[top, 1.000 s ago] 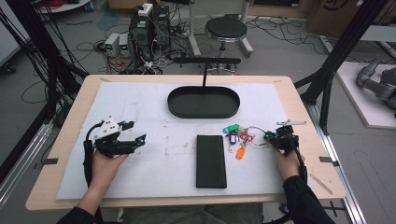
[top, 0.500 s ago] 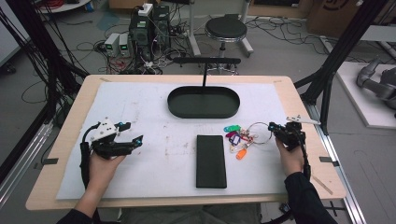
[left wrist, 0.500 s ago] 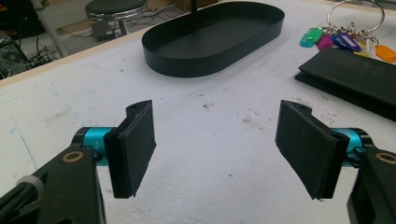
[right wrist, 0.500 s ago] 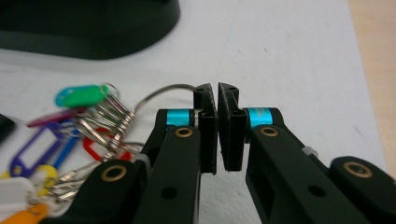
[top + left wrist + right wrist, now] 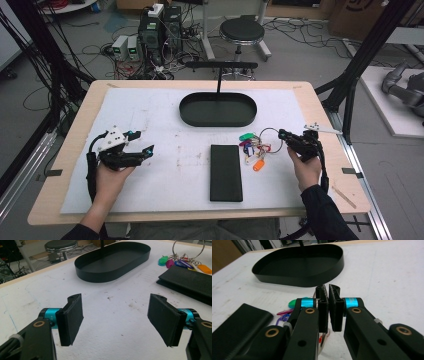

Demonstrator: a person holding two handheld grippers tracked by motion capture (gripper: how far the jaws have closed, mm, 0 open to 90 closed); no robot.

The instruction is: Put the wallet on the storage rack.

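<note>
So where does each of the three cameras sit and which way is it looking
High view: above the person's side, looking forward and down on the table; both forearms, left gripper, right gripper.
Left gripper view: rides the left gripper, facing the black tray across the white mat; its open jaws show.
Right gripper view: rides the right gripper, facing the tray; its jaws shut on the key ring.
All share the tray, keys, black case.

A light wooden table carries a white rectangular mat. On the mat lie a black oval tray, a flat black rectangular case, and a bunch of coloured key tags on a wire ring.
</note>
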